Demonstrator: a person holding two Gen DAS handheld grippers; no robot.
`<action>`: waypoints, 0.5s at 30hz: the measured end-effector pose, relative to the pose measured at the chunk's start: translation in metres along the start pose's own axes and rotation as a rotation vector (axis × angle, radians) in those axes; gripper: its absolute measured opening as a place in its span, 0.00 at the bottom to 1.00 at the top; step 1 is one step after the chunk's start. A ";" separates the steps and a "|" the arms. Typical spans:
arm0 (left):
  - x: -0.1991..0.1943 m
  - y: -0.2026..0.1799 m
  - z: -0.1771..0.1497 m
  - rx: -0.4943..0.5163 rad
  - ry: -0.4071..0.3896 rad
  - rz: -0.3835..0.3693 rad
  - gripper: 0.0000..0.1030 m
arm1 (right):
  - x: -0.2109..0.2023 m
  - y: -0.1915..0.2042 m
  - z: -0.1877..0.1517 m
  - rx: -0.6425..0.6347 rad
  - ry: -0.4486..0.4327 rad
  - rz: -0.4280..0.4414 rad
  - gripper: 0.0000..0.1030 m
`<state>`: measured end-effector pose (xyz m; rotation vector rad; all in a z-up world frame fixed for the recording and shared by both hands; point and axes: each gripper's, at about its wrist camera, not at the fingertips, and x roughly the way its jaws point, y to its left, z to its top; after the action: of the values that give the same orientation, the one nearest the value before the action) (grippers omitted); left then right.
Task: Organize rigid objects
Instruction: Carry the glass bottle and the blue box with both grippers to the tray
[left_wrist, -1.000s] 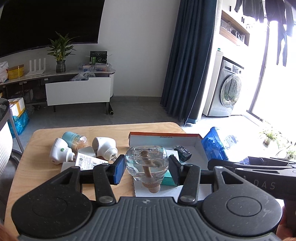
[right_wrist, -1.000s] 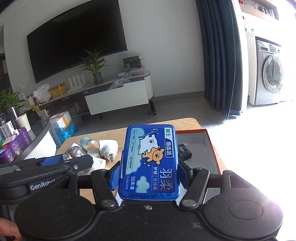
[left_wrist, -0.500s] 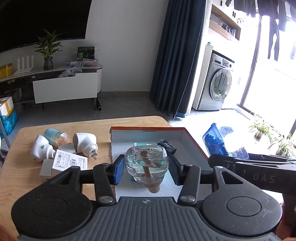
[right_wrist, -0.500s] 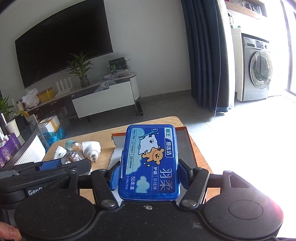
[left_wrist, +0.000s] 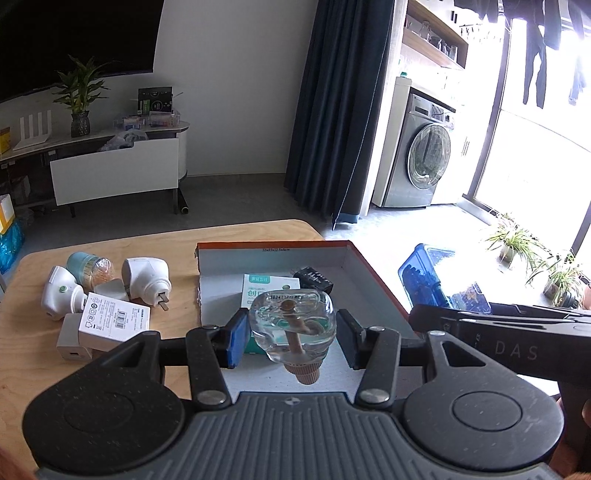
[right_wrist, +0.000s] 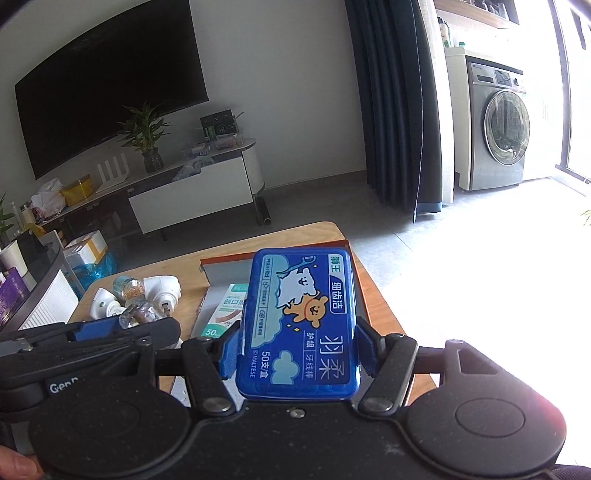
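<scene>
My left gripper (left_wrist: 291, 332) is shut on a clear glass bottle (left_wrist: 291, 325) with a tan cap pointing toward the camera, held above the near part of an open cardboard box (left_wrist: 369, 273) with orange edges. My right gripper (right_wrist: 297, 350) is shut on a blue plastic floss-pick case (right_wrist: 301, 321) with a bear picture, held over the box's right side (right_wrist: 364, 288). Inside the box lie a white and teal plaster packet (left_wrist: 269, 286) and a small black item (left_wrist: 314, 278). The blue case (left_wrist: 439, 280) and the right gripper's side show at the right of the left wrist view.
On the wooden table (left_wrist: 33, 369) left of the box lie two white plug-in devices (left_wrist: 146, 277), a teal-capped jar (left_wrist: 88, 264), a white labelled carton (left_wrist: 114, 321) and a grey adapter (left_wrist: 72, 345). The table's far edge and right edge drop to the floor.
Both grippers have moved to the right and slightly down, from over the table's middle to above the cardboard box, each keeping hold of its object.
</scene>
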<state>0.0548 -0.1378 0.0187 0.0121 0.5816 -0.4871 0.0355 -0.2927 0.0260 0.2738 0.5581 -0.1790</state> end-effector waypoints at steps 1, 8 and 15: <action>0.001 -0.001 -0.001 0.001 0.002 -0.001 0.49 | 0.002 0.001 0.001 0.001 0.001 -0.002 0.72; 0.004 -0.007 -0.002 0.012 0.015 -0.008 0.49 | 0.006 -0.003 -0.002 0.015 0.013 -0.006 0.72; 0.007 -0.010 -0.003 0.017 0.027 -0.007 0.49 | 0.012 -0.003 -0.003 0.019 0.024 -0.003 0.72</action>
<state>0.0538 -0.1488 0.0133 0.0331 0.6045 -0.4989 0.0435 -0.2959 0.0168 0.2943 0.5810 -0.1839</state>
